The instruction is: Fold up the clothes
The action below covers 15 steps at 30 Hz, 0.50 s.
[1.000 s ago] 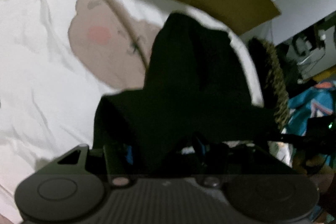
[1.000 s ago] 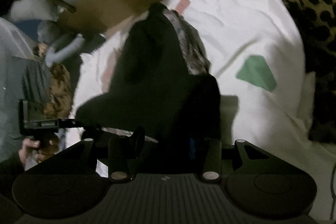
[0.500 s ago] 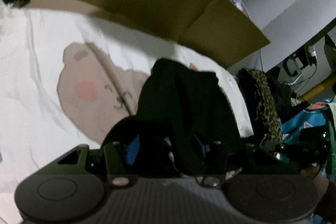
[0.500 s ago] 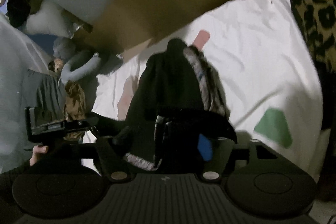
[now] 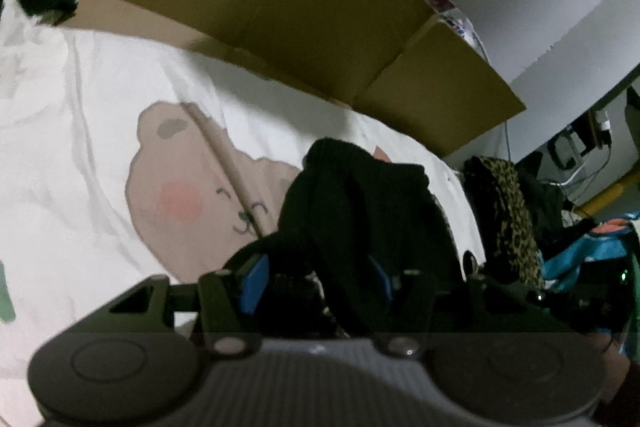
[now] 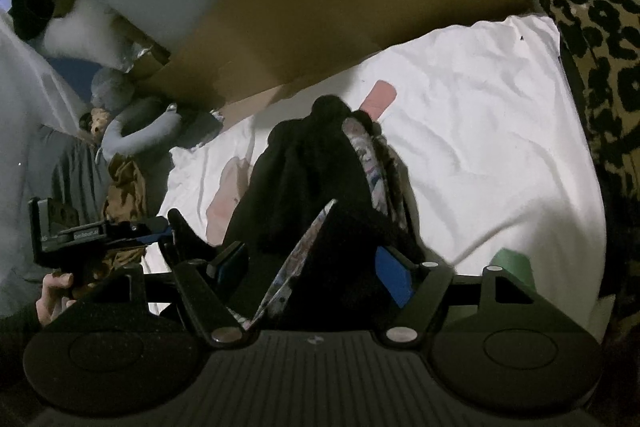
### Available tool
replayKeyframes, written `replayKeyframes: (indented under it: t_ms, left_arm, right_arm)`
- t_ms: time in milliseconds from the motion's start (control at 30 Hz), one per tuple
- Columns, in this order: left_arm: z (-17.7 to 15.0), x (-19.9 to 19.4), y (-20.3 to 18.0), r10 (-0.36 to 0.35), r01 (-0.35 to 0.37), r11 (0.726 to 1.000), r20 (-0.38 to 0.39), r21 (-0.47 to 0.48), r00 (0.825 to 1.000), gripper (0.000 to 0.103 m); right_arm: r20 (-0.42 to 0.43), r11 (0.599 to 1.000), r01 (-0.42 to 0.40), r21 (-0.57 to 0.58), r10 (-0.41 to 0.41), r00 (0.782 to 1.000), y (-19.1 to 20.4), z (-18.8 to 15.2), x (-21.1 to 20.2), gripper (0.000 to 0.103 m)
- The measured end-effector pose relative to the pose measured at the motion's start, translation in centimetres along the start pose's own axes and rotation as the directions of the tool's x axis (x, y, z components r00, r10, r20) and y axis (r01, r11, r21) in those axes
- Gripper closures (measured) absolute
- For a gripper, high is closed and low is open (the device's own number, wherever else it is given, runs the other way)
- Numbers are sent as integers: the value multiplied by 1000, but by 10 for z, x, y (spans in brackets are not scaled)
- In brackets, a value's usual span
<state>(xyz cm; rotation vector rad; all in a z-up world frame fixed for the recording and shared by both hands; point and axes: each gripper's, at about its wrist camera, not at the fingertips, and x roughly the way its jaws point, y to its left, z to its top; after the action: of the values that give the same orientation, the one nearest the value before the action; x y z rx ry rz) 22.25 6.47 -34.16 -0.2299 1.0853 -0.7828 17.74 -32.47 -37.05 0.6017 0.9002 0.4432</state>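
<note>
Behind white bedsheet point(image 5: 80, 147), cardboard box point(image 5: 320, 27) stands.

White bed sheet point(image 5: 80, 163) with bear print point(image 5: 188, 183); black garment point(image 5: 360, 195) bunched on it; cardboard box point(image 5: 320, 27) at far edge.

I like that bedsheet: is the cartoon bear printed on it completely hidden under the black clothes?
No, the brown bear face with its pink cheek shows plainly on the white sheet, beside the black garment.
</note>
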Motion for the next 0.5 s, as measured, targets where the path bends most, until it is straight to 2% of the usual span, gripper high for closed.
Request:
replayKeyframes:
  t_ms: [367, 500]
  left_arm:
    - [-19, -9, 17, 38, -40, 998, -39, -54, 999, 47]
    - [-33, -17, 20, 61, -64, 996, -64, -55, 996, 47]
  right_arm:
    - [-102, 999, 19, -30, -22, 995, 1, -34, 10, 27]
    - [-122, 990, 58, -128, -74, 990, 13, -40, 18, 27]
